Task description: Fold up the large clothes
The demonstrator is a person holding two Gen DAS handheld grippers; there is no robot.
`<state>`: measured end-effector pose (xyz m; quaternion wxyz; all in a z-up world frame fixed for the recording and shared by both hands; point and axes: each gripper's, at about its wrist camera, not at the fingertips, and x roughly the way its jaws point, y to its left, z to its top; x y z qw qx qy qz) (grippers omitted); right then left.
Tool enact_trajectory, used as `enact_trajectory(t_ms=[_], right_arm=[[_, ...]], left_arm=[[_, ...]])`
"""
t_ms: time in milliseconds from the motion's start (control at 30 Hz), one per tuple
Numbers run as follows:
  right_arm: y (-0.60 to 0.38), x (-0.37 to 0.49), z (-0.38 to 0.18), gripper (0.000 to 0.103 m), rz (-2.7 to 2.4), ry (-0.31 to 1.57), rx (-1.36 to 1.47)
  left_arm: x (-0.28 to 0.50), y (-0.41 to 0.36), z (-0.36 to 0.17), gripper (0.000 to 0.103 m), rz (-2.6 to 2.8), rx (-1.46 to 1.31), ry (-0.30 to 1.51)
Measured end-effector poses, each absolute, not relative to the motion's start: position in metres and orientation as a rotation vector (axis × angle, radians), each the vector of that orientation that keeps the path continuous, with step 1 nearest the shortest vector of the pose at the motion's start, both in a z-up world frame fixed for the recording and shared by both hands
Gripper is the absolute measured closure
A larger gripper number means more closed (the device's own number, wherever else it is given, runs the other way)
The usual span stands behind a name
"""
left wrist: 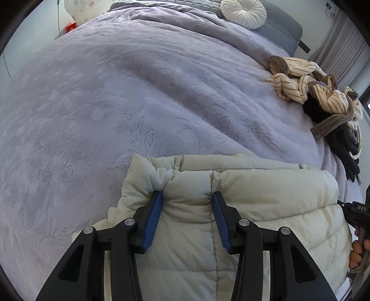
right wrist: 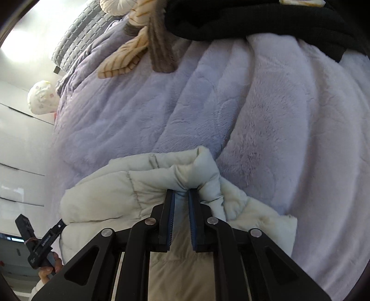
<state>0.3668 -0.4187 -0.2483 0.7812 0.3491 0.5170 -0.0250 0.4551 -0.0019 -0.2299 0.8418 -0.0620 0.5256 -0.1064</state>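
Observation:
A cream quilted puffer jacket (left wrist: 254, 189) lies folded on the near edge of a lilac plush bed cover (left wrist: 138, 92). My left gripper (left wrist: 186, 196) holds a thick puffy section near the jacket's top edge; the blue pads dent the padding on both sides and creases run from the left fingertip. In the right wrist view my right gripper (right wrist: 181, 193) is nearly closed, pinching a bunched fold of the jacket (right wrist: 115, 185) at its far corner, where the fabric gathers into tight wrinkles between the pads.
A cream striped garment (left wrist: 300, 78) and a black garment (left wrist: 346, 143) are piled at the bed's right edge. Near the headboard rest a round white cushion (left wrist: 242, 11) and a grey pillow (left wrist: 282, 30). A person's hand (left wrist: 357, 252) grips the other tool.

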Motion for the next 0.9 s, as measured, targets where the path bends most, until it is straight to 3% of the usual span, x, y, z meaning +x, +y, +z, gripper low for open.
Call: enact_trajectory(t_ms=[233,667,700,733,767,900], right_arm=[[-0.425,0.366,-0.258,0.095,-0.062,1.112,0.775],[-0.442,0.331,-0.213,0.09,-0.127,1.05,0.858],[-0.441,0.327,-0.21,0.09,-0.12,1.048,0.859],[-0.439,0.322,-0.206,0.09,-0.111,1.046,0.86],[-0.436,0.317,-0.203,0.09,-0.102,1.045,0.863],[-0.428,0.298,-0.195,0.089,-0.078,1.046,0.872]], left_arm=[[0.458,-0.005,-0.233,0.055,-0.215,-0.122,1.114],[0.447,0.041,-0.186,0.054,-0.129,-0.17,1.09],[0.439,0.042,-0.183,0.049,-0.132,-0.158,1.092],[0.434,0.043,-0.181,0.036,-0.131,-0.151,1.095],[0.426,0.045,-0.178,0.033,-0.127,-0.145,1.092],[0.399,0.046,-0.173,0.033,-0.148,-0.142,1.1]])
